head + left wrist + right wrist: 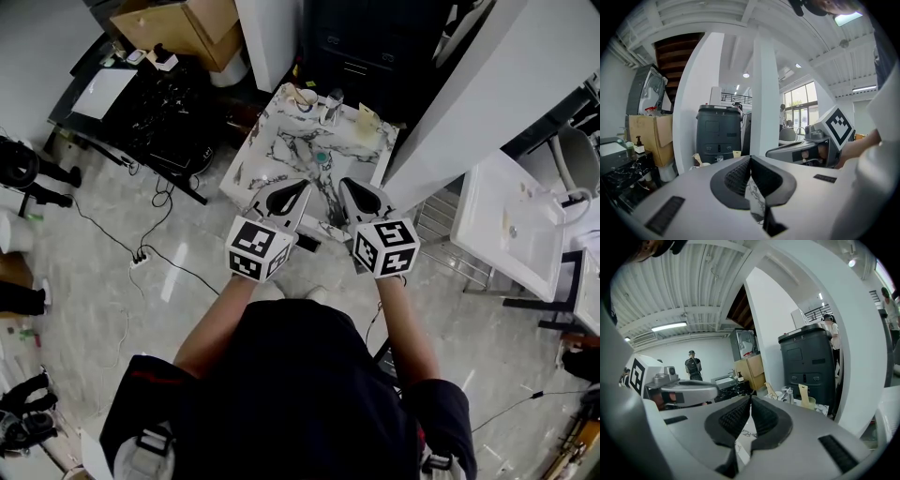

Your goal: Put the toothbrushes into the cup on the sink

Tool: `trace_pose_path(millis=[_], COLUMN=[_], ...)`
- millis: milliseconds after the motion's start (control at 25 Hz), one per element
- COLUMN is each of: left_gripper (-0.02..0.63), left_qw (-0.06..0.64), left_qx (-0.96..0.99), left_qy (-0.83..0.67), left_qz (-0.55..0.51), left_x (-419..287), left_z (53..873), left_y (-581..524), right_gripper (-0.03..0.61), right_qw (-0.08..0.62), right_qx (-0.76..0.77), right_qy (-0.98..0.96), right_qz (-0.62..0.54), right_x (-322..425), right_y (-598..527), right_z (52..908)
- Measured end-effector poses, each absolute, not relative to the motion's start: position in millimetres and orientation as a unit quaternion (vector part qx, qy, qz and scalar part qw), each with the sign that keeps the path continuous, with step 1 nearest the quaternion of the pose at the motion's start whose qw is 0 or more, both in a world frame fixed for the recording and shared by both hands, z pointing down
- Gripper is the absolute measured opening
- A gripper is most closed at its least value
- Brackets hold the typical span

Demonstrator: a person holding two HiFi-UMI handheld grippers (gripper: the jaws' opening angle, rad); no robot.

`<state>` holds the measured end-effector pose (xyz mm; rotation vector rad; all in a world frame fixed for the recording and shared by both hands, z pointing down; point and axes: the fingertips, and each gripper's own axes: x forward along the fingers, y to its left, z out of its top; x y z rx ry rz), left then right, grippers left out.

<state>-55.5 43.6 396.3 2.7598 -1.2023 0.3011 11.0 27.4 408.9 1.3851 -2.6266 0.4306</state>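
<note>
**Approach step: nothing is gripped yet**
Head view: left tongs [302, 187] and right tongs [347, 186] are held over the marble sink surface [272, 150], with a cup [302, 97] at its far edge. No toothbrushes can be made out.
Left gripper view: the left tongs [750, 159] are clenched and empty.
Right gripper view: the right tongs [751, 399] are clenched and empty. A toothbrush must be found and the tongs released next.

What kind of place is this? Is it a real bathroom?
Probably not a home bathroom. It looks like a big workshop or test hall: the marble sink stands alone out in the open, a second white sink sits nearby, and cardboard boxes and loose cables lie around.
</note>
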Motion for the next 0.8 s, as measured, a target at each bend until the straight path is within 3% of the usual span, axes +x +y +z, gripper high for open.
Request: trace_pose_path(millis=[800], left_gripper=[0.015], left_qw=[0.095], left_qx=[0.907], left_qy=[-0.402], left_qz=[0.088], left_x=[-78.1], left_z=[405.7], left_y=[41.0], right_gripper=[0.04], right_qw=[0.077], right_qx=[0.459], right_qy=[-0.873], right_qz=[0.142], right_x=[-7.2], right_y=[23.0], right_z=[409.2])
